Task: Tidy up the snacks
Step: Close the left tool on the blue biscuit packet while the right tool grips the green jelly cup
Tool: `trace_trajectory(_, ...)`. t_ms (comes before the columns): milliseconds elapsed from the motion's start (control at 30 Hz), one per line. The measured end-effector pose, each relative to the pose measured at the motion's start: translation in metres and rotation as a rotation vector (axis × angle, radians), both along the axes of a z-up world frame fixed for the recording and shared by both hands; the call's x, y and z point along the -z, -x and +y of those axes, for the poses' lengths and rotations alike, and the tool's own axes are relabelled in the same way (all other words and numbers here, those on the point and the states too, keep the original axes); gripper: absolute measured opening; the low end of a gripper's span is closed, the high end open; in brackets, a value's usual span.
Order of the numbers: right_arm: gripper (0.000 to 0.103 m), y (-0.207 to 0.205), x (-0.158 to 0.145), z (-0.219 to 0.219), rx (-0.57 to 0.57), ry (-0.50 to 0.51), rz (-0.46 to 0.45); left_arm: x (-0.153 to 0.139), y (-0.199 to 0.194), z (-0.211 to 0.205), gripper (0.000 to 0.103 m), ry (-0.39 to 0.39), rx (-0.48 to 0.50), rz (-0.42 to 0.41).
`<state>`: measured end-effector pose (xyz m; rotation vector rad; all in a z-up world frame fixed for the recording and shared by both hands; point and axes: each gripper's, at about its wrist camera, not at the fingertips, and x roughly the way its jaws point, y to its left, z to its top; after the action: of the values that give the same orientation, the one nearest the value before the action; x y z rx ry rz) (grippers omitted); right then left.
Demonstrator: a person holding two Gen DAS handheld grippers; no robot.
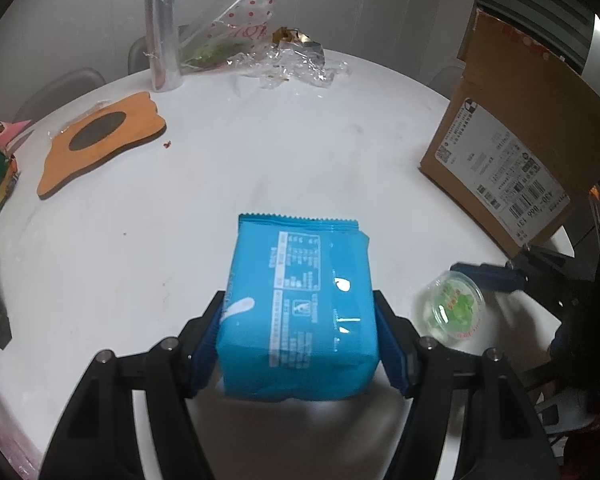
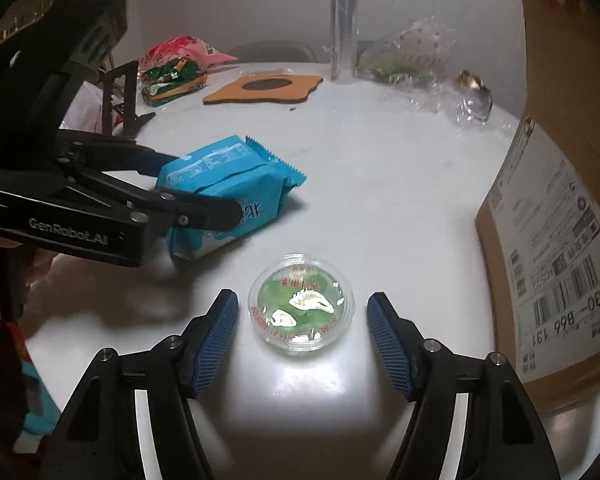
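Note:
A blue snack packet (image 1: 300, 304) is tilted just above the white table (image 1: 284, 152), and my left gripper (image 1: 300, 300) is shut on its two sides. The right wrist view shows the same packet (image 2: 228, 184) clamped by the left gripper (image 2: 196, 188) at the left. A small clear jelly cup (image 2: 302, 310) with green filling and a printed lid sits on the table between the fingers of my right gripper (image 2: 302, 298). That gripper is open, with a gap between each blue pad and the cup. In the left wrist view the cup (image 1: 454, 310) lies right of the packet.
An open cardboard box (image 2: 560, 240) with shipping labels stands close on the right. Further back lie an orange wooden mat (image 1: 100, 140), a clear roll (image 1: 162, 40) and crumpled plastic wrap (image 1: 260, 48). Several snack bags (image 2: 172, 76) are piled at the far left.

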<state>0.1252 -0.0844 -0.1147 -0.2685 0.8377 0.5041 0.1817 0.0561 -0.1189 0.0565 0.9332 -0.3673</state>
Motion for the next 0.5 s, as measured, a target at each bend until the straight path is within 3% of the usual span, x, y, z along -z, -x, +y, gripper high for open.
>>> trace_trajectory(133,0.043,-0.001,0.000,0.002,-0.009,0.010,-0.010,0.001,-0.001,-0.004,0.064,-0.029,-0.001,-0.013)
trace_trajectory(500,0.042,0.005,-0.008,0.005,-0.023,0.000,-0.032,-0.014,0.015,0.001,0.063,-0.045,-0.023,-0.059)
